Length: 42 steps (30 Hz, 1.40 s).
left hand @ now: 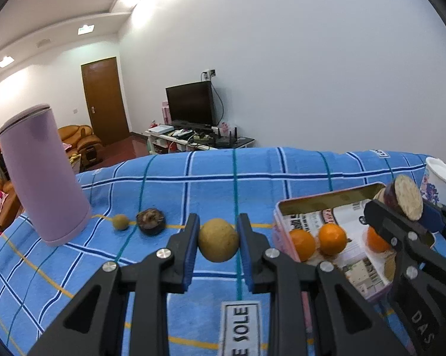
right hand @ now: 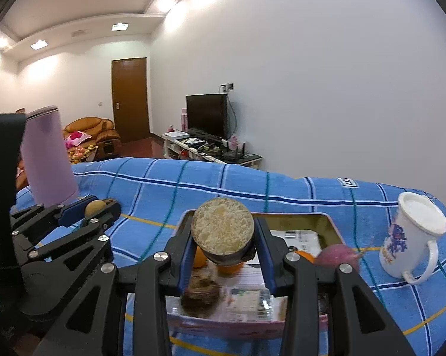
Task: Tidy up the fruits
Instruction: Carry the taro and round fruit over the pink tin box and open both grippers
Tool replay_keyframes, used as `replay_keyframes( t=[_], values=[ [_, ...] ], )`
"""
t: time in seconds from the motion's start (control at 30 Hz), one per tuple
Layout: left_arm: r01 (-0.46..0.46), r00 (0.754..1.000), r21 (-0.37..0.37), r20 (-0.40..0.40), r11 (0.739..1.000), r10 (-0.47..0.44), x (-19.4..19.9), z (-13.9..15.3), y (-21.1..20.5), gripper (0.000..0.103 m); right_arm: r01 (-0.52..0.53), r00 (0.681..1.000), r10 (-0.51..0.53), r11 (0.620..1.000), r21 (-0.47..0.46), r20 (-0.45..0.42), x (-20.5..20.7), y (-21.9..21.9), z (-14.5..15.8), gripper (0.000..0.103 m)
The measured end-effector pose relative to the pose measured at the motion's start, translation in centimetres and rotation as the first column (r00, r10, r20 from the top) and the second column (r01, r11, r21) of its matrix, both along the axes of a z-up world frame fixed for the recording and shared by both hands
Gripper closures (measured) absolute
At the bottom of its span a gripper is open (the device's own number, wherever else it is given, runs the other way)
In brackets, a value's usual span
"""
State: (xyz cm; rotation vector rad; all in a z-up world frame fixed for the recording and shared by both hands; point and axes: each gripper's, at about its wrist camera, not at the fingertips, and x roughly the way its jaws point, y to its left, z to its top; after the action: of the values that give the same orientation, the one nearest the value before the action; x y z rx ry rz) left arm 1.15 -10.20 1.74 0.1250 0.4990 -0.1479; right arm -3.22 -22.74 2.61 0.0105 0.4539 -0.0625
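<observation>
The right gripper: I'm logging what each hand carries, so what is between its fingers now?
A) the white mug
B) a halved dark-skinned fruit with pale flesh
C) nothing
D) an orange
B: in the right wrist view the right gripper is closed on a halved dark-skinned fruit, cut pale face toward the camera, above the tin tray.

A blue checked cloth-covered table (left hand: 193, 178) bears a tall lilac cylinder (left hand: 42, 175) far left, 1 pink rectangular tin (left hand: 326, 201) right, and a white printed mug (right hand: 412, 234) far right.
</observation>
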Motion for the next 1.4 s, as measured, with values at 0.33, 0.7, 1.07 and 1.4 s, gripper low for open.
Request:
replay_keyframes(
  t=[0.33, 0.7, 1.07, 1.4],
  values=[
    [0.069, 0.997, -0.016, -0.018, 0.998, -0.069, 0.6, 0.1, -4.0, 0.075, 0.077, 0.997, -0.077, 0.997, 0.002, 0.001, 0.6, -3.4, 0.4, 0.063],
    [0.119, 0.992, -0.03, -0.05, 0.992, -0.12, 1.3, -0.7, -7.6, 0.075, 0.163, 0.986, -0.162, 0.986, 0.018, -0.024, 1.1, -7.2, 0.3, 0.063],
    [0.113, 0.986, -0.05, -0.117, 0.992, -0.118, 2.2, -2.0, -7.9, 0.075, 0.145, 0.983, -0.138, 0.988, 0.05, -0.122, 3.4, -7.9, -1.5, 0.063],
    [0.152, 0.972, -0.072, -0.172, 0.986, -0.162, 2.4, -2.9, -7.7, 0.074, 0.11, 0.986, -0.108, 0.994, 0.01, -0.131, 4.1, -6.8, -1.8, 0.062]
  ],
)
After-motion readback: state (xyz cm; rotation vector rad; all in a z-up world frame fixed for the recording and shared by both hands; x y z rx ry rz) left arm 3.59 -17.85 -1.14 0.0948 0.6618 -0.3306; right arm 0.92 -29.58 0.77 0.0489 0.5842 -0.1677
